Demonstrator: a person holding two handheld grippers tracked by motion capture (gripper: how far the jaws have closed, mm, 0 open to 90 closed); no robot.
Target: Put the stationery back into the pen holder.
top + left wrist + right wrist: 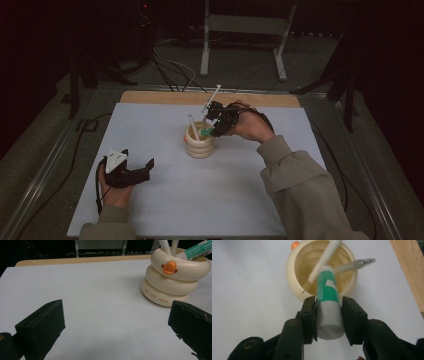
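**Ana:** Placement step, I think. The right gripper has its fingers on the two sides of the glue stick, at the grey cap end. The left pad touches the cap; on the right side I see a thin gap, so I judge it a light pinch, perhaps about to loosen.

**Ben:** And where is the glue stick now?

**Ana:** Its green body goes over the rim of the cream holder, and the front end is already inside the cup, next to two white pens. The holder stands near the middle of the white table.

**Ben:** Which way does it point?

**Ana:** The long axis is tilted, not upright. The cap end is high and outside the cup, toward the person's right hand; the other end points down into the cup. In the left gripper view it leans out over the rim to the right.

**Ben:** So what does the next move need?

**Ana:** In my judgement, to spread the fingers so that the stick slides down and rests on the rim, then to draw the gripper back along the same axis, without touching the pens.

**Ben:** And the other one?

**Ana:** The left gripper rests on the table, well apart from the holder, with fingers spread wide and nothing between them.
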